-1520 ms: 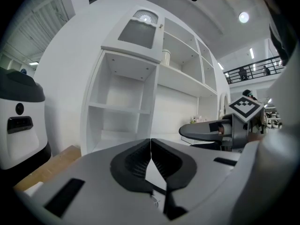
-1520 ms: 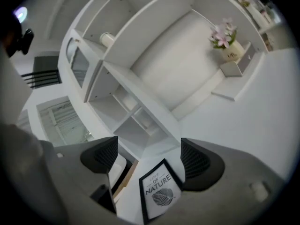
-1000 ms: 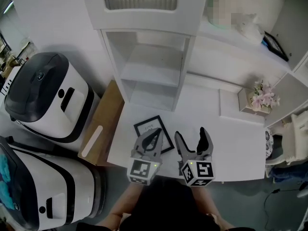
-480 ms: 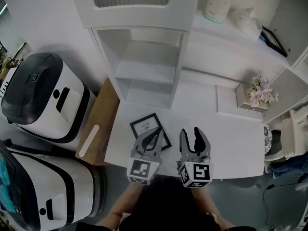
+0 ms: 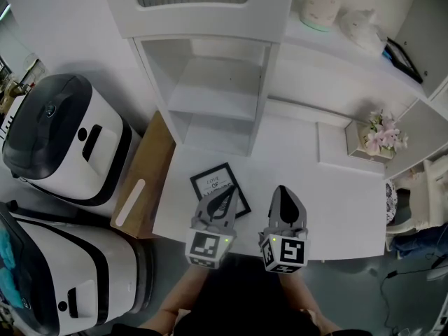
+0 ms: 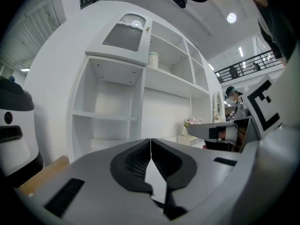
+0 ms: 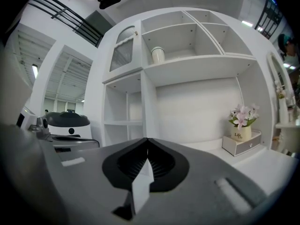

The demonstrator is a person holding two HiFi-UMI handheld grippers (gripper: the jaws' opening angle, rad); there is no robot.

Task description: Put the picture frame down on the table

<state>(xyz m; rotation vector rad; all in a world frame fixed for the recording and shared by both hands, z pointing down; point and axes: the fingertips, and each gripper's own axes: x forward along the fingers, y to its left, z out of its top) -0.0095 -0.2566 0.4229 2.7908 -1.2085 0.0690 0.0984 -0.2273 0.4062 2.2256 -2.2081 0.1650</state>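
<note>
White shelving unit (image 5: 224,96) behind white table (image 5: 343,208).

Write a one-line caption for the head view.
Black rectangular picture frame lies flat on the white table; left tongs and right tongs, both shut and empty, hover near its front edge.

picture frame (image 5: 218,186): small, black border, white insert with some dark lettering, too small to read properly. lies flat, face up, on white table (image 5: 336,208). sits toward table's front-left part, near front edge, turned a bit askew to table edges. near right corner partly hidden in head view. looks fine, nothing on top.
</note>
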